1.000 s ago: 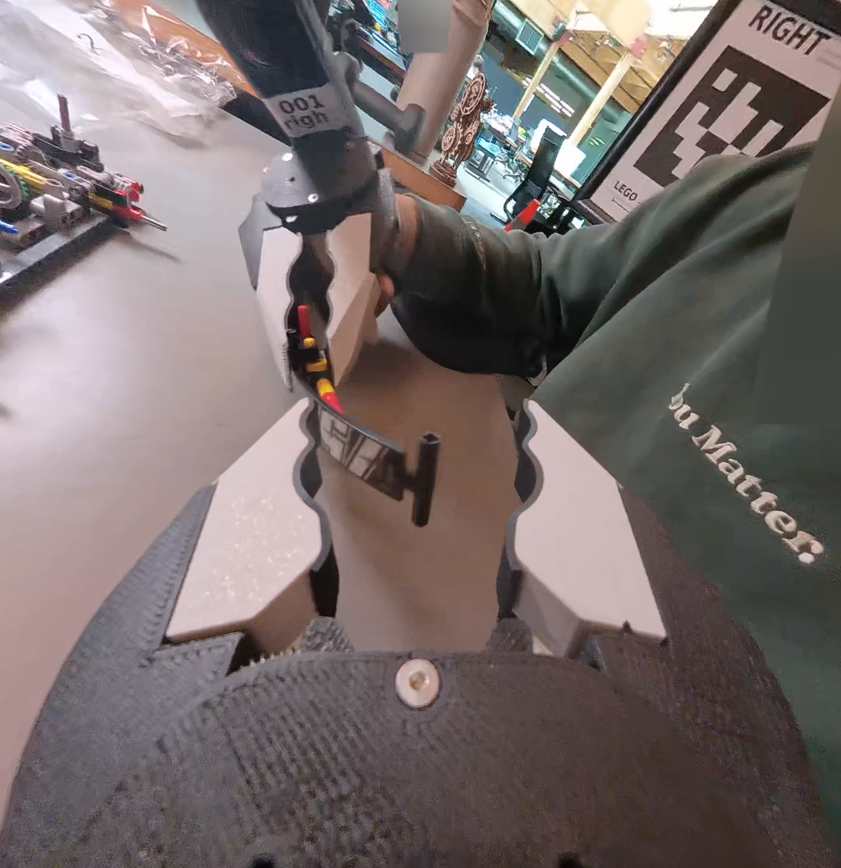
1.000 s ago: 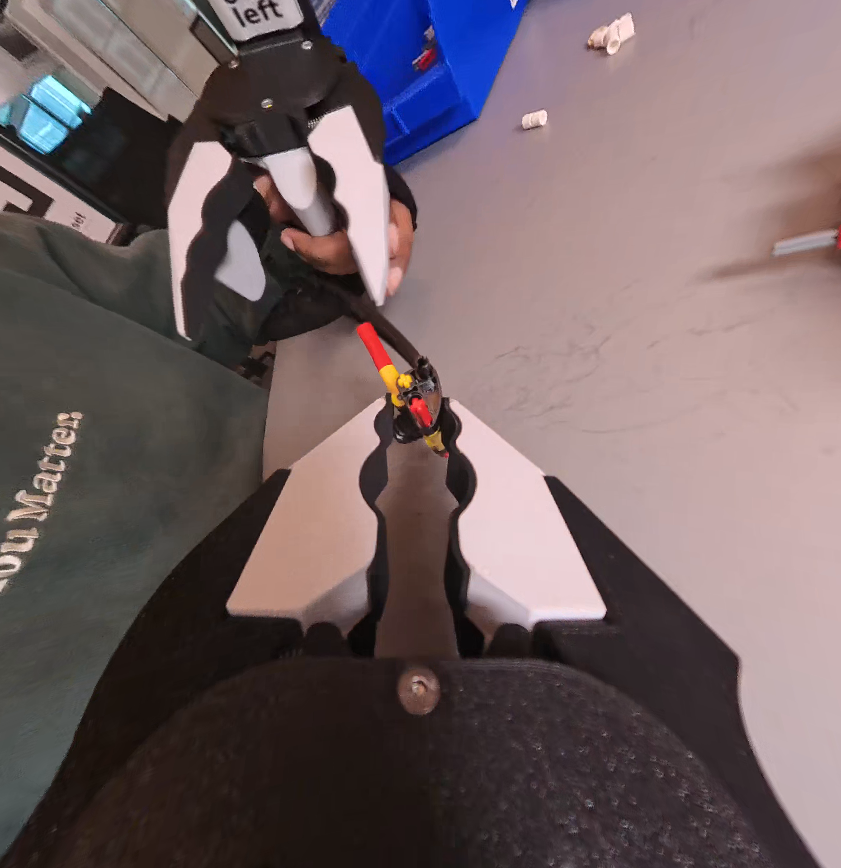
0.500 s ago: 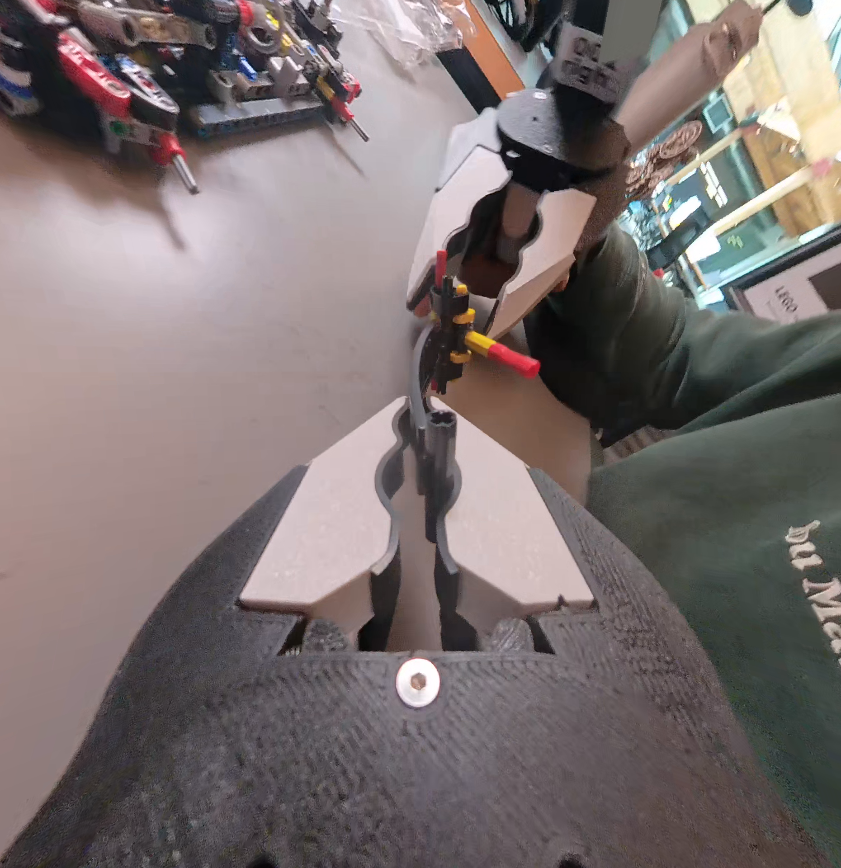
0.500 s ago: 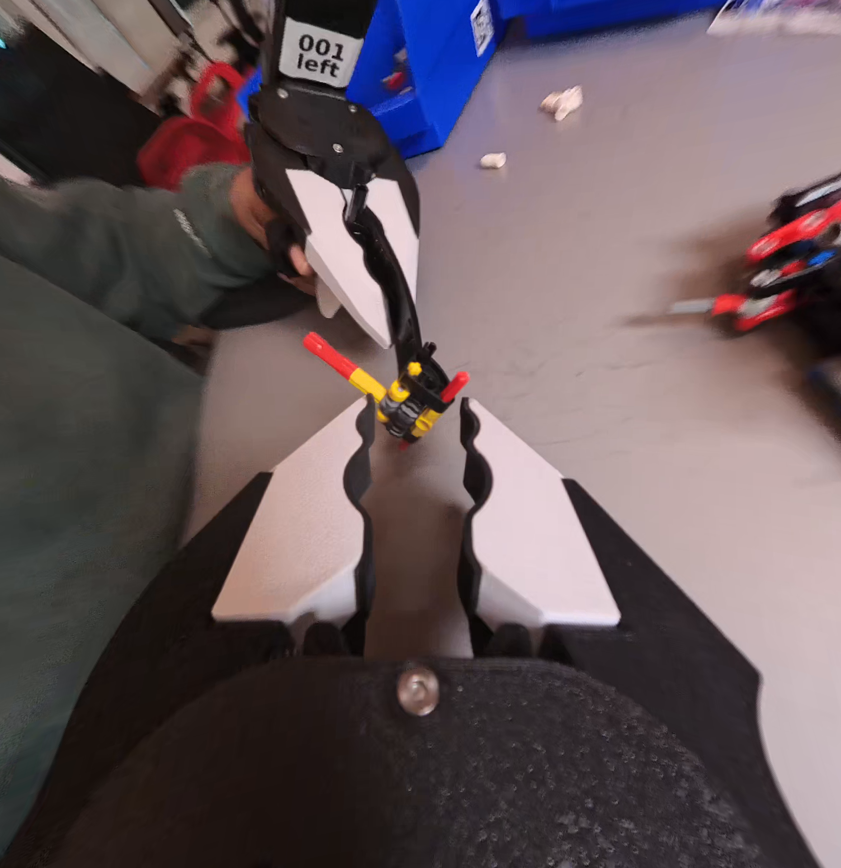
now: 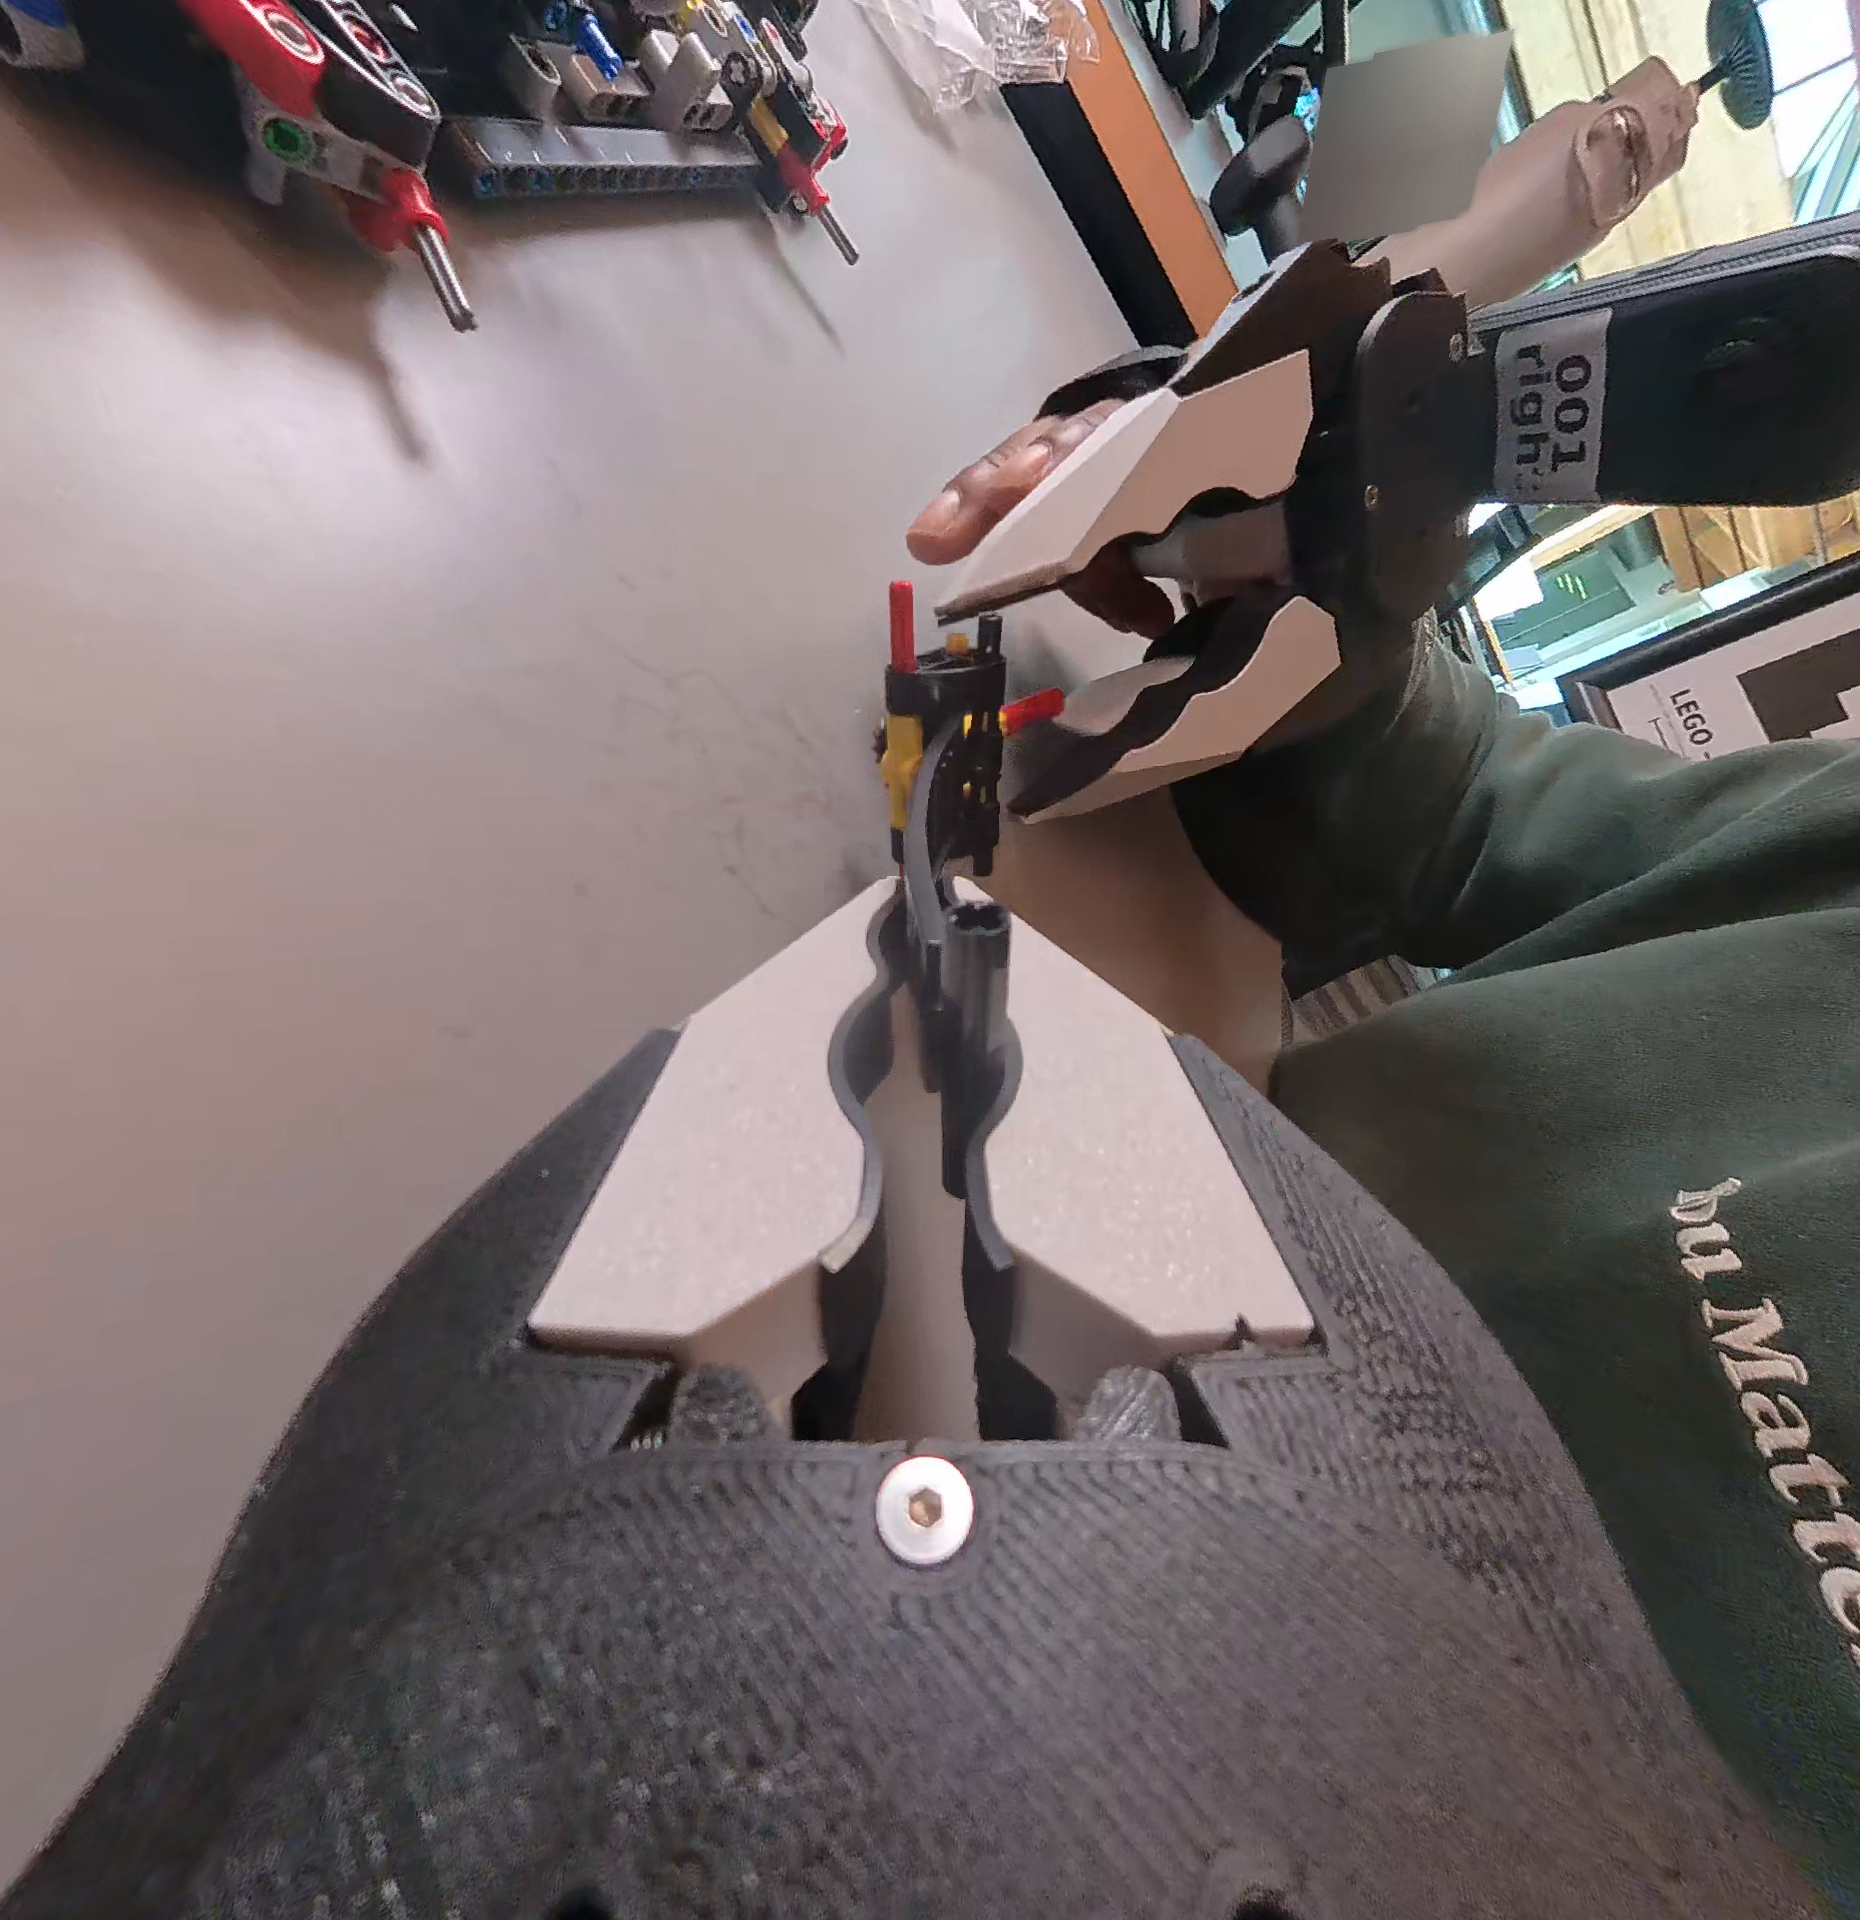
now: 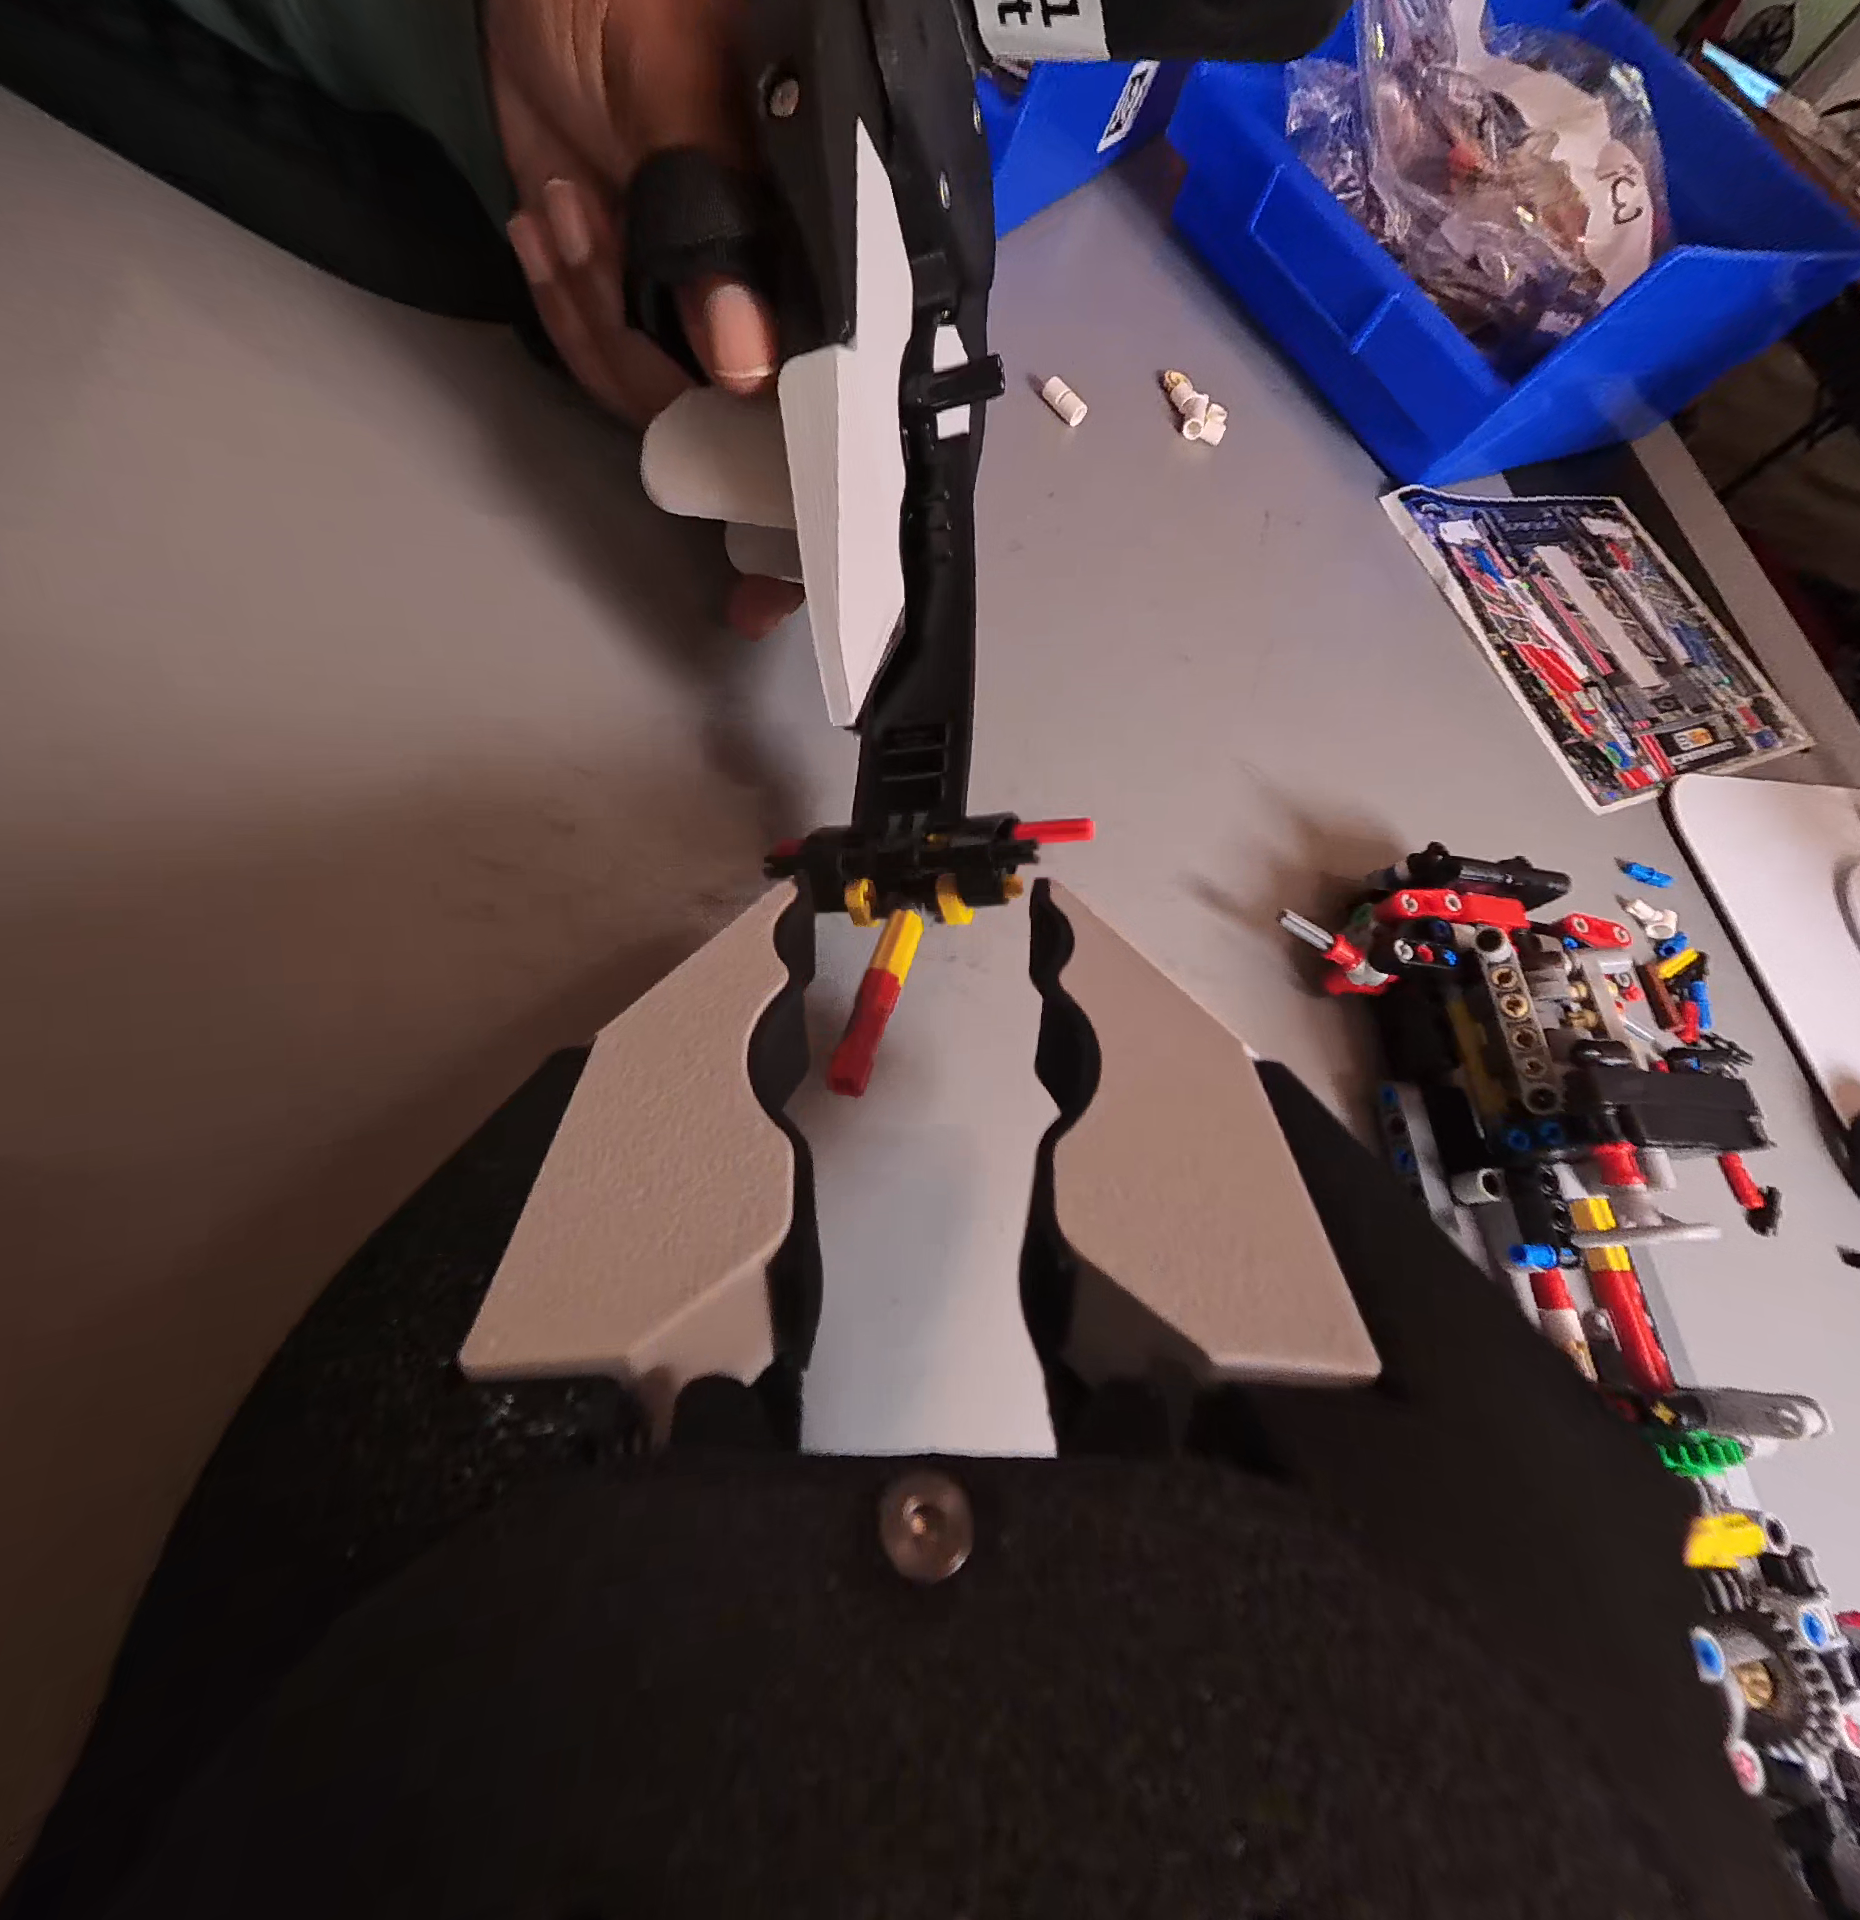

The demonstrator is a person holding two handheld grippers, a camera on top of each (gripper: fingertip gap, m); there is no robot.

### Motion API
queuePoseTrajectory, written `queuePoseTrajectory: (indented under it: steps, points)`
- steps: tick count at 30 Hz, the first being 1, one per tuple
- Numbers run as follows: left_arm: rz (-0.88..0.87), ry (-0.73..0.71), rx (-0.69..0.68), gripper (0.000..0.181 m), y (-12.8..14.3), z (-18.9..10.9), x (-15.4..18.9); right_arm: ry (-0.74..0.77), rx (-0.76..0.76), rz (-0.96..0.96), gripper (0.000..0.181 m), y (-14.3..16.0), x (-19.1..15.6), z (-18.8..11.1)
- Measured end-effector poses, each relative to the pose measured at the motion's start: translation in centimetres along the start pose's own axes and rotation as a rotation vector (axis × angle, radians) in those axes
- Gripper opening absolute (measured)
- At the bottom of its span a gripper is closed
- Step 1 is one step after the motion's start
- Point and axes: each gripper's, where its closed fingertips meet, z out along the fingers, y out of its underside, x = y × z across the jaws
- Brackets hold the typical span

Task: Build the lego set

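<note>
My left gripper (image 5: 941, 909) is shut on the end of a long black curved lego piece (image 5: 962, 997). At the far end of that piece sits a small black, yellow and red cluster (image 5: 941, 727) with red axles sticking out. In the right wrist view the left gripper (image 6: 884, 717) comes down from the top and holds the black piece (image 6: 931, 623) upright above the grey table. My right gripper (image 6: 913, 894) is open, its tips either side of the cluster (image 6: 905, 862). A yellow-and-red axle (image 6: 874, 997) hangs between its jaws. The right gripper also shows in the left wrist view (image 5: 983, 712).
The large partly built lego model (image 6: 1528, 1049) lies to the right, and it also shows in the left wrist view (image 5: 386, 94). Blue bins (image 6: 1477, 343) with bagged parts, an instruction booklet (image 6: 1591, 644) and small white pieces (image 6: 1061, 400) lie farther off. The person's green sleeve (image 5: 1528, 883) is close by. My hands' fingertips stand some 4 cm from each other.
My right gripper, shut on the cluster a second ago, has let go and opened wide. My left gripper, open then, has shut on the black piece and now carries the assembly.
</note>
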Motion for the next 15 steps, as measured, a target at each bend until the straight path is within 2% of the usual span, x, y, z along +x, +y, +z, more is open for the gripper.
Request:
queuePoseTrajectory:
  steps: [4, 8, 13, 15]
  points:
    - [0.004, 0.008, -0.005, 0.012, -0.1, -0.3, -0.1, 0.020, -0.002, -0.010, 0.020, 0.3, 0.3, 0.3]
    - [0.062, -0.033, 0.000, 0.033, -0.8, -1.6, -0.7, 0.003, -0.043, 0.008, 0.033, 1.0, 0.2, 0.5]
    - [0.323, -0.305, 0.034, 0.048, -3.0, -4.9, -3.1, -0.030, -0.082, 0.026, 0.035, 1.5, -0.5, 0.4]
    - [0.481, -0.408, 0.066, 0.048, -4.2, -5.9, -3.1, -0.051, -0.137, 0.035, 0.035, 2.2, -0.9, 0.5]
